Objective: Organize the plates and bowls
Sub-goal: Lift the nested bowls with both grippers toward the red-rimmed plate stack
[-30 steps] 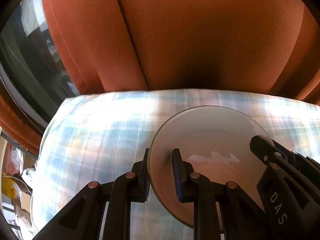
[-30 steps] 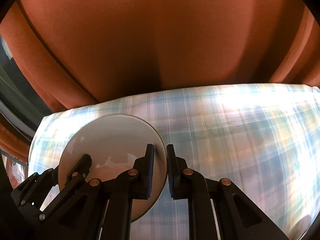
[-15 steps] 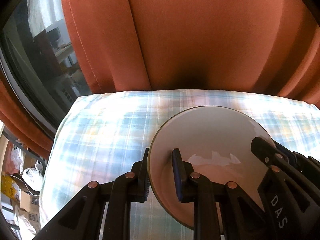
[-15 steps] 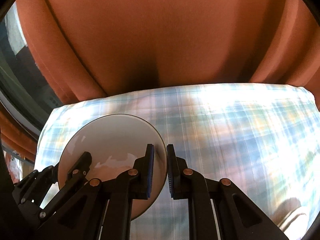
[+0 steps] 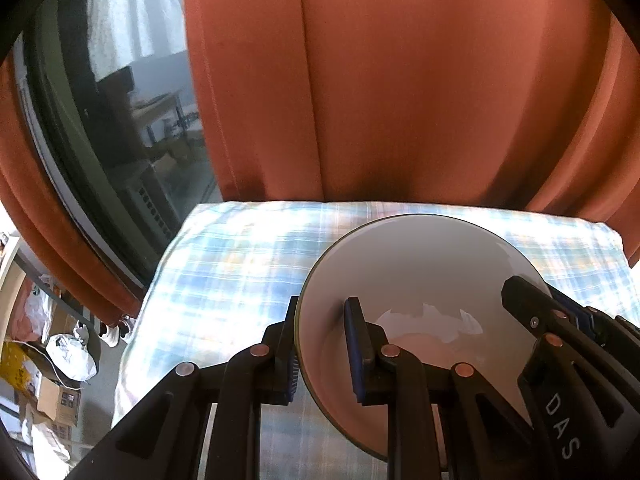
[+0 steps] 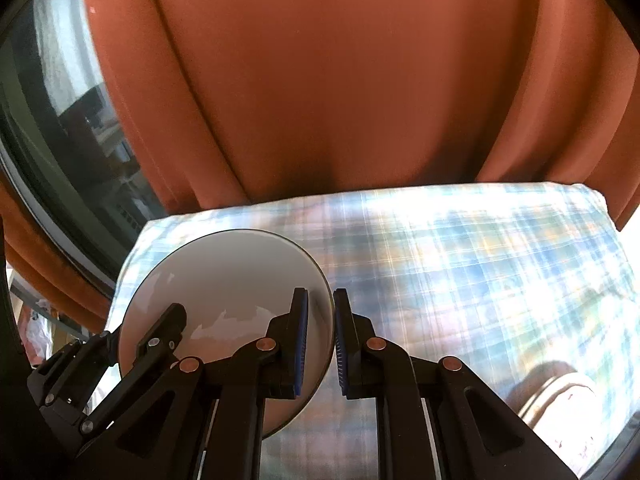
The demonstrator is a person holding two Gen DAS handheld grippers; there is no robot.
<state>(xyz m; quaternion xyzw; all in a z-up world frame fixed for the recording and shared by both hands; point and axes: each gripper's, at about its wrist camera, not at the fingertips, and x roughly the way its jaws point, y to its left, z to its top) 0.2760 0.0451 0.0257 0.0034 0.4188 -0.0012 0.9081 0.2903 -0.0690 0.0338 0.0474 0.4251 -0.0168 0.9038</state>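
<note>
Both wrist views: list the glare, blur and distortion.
Left wrist view: sunlight washes out the plaid cloth; a bright reflection sits in the bowl; fisheye bends the window frame. Right wrist view: the cloth's right side and the orange curtain look smeared; the same reflection shows in the bowl; corners vignette black.

Glossy bowl (image 5: 420, 264) – plaid cloth (image 5: 240, 264)

Right gripper (image 6: 320, 340) pinches the right rim of a white bowl (image 6: 228, 280); left gripper (image 6: 132, 344) grips its opposite edge, above plaid cloth (image 6: 460, 260).
</note>
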